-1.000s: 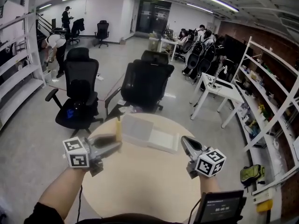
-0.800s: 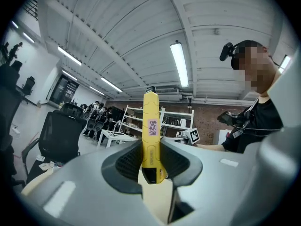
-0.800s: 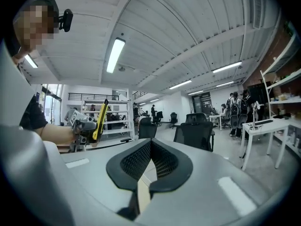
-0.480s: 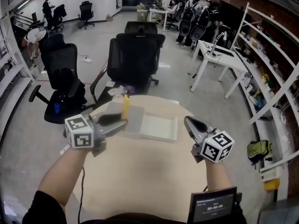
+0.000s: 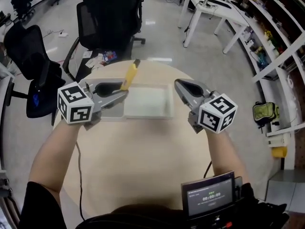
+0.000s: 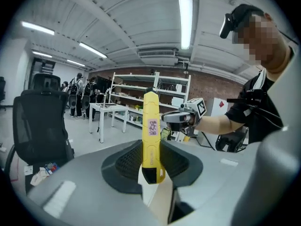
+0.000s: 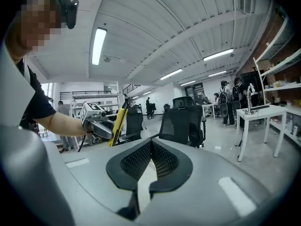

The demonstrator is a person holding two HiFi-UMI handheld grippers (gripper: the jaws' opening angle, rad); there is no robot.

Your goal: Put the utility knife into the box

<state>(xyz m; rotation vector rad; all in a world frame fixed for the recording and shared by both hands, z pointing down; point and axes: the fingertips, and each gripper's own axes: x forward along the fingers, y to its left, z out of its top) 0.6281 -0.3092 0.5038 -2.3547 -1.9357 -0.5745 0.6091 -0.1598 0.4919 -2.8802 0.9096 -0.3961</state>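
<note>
While my left gripper (image 5: 121, 92) clamps the yellow utility knife (image 5: 129, 75) by one end, its length pointing away from me, the open white box (image 5: 147, 104) lies just right of those jaws; my right gripper (image 5: 180, 85) hangs at the box's other side, closed and empty.

Yellow utility knife (image 5: 129, 75), clamped in jaws of the left gripper (image 5: 123, 92), tilts up beside the white box (image 5: 147, 102).

Bright ceiling strip lights (image 6: 186, 15) fill the room evenly; shadows soft, focus sharp, fisheye edges bent and black-cornered.
</note>
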